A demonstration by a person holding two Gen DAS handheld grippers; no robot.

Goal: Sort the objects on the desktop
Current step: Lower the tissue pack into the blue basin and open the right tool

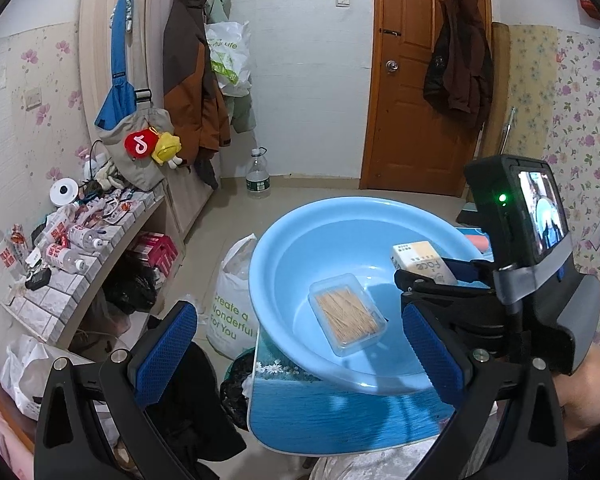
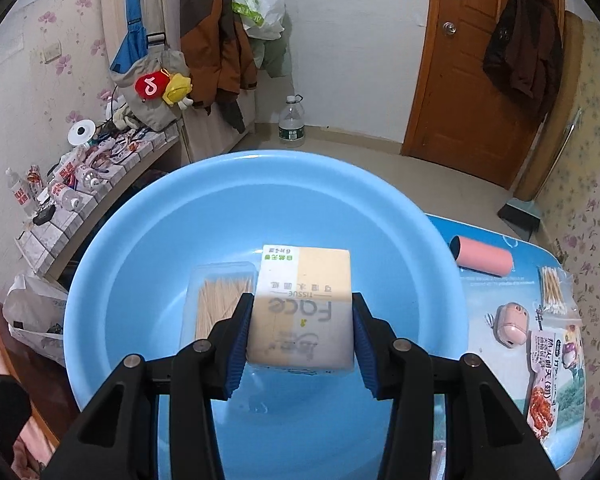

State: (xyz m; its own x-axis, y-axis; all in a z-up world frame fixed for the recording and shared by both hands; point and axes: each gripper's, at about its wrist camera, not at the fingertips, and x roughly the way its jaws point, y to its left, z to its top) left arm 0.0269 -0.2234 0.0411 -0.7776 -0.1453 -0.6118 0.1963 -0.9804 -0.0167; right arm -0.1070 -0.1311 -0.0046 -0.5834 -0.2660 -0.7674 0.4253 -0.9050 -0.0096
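Observation:
A light blue plastic basin (image 2: 148, 240) (image 1: 284, 240) stands on a small table with a blue sea print (image 1: 320, 416). In it lies a clear box of toothpicks (image 1: 346, 318) (image 2: 220, 296). My right gripper (image 2: 302, 320) is shut on a yellow and white face tissue pack (image 2: 304, 304), held over the inside of the basin next to the toothpick box. The left wrist view shows that pack (image 1: 422, 262) and the right gripper (image 1: 428, 276) above the basin's right side. My left gripper (image 1: 300, 344) hangs open before the basin's near rim, nothing between its blue pads.
On the table right of the basin lie a pink roll (image 2: 484, 260), a bag of cotton swabs (image 2: 552, 290), a small pink device (image 2: 510, 324) and a snack packet (image 2: 544, 384). A cluttered tiled shelf (image 1: 76, 256) runs along the left wall. Bags (image 1: 232, 304) sit on the floor.

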